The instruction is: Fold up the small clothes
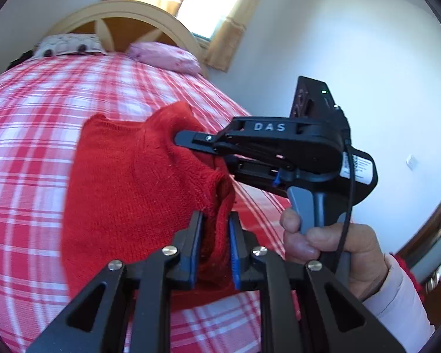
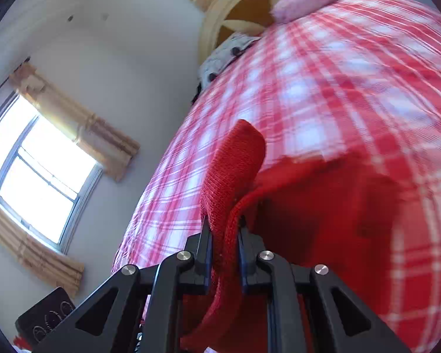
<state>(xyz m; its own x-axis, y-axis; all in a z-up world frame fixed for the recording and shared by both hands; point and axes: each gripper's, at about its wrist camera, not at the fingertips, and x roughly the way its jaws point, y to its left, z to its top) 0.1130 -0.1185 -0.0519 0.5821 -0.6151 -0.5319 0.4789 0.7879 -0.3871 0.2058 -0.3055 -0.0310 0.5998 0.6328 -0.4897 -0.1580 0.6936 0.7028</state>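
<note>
Left wrist view shows the left gripper (image 1: 215,229) pinching the red knit garment (image 1: 126,182) by an edge near the bed's (image 1: 29,117) right side, while the right gripper (image 1: 191,144) clamps another fold of it further up. To fold cleanly, both should likely lift together, keeping the knit taut. Its sleeves and hem are bunched, and the right wrist view is blurred.
</note>
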